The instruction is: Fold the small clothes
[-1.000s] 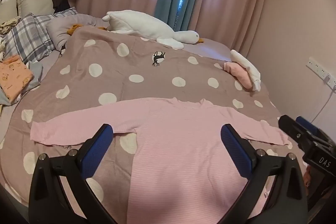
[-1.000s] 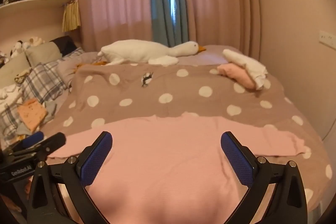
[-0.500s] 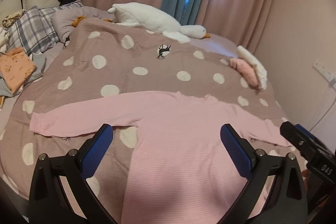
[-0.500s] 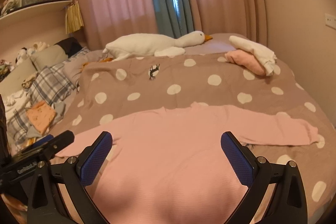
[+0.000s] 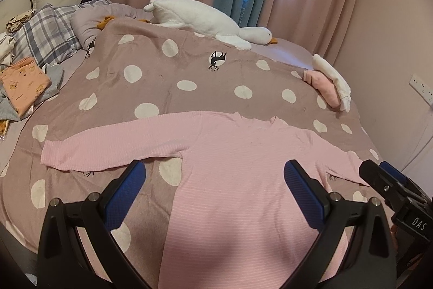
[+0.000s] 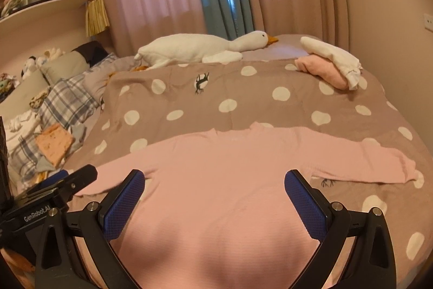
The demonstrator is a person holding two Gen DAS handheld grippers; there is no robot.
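A pink long-sleeved top (image 5: 238,167) lies flat on the dotted brown bedspread (image 5: 205,77), sleeves spread to both sides, neck toward the far side. It also shows in the right wrist view (image 6: 216,180). My left gripper (image 5: 215,180) is open and empty, held above the top's lower left part. My right gripper (image 6: 213,188) is open and empty above the top's body. The right gripper shows at the right edge of the left wrist view (image 5: 392,188); the left gripper shows at the left edge of the right wrist view (image 6: 54,191).
A white goose plush (image 5: 205,18) lies at the far side. Folded pink and white clothes (image 5: 328,83) sit at the far right of the bed. An orange folded garment (image 5: 23,87) and plaid pillows (image 5: 46,37) lie at left. A wall (image 5: 392,45) stands at right.
Both grippers have risen and tilted a little, so more of the bed and top shows. The top has not moved. Both grippers stay open.
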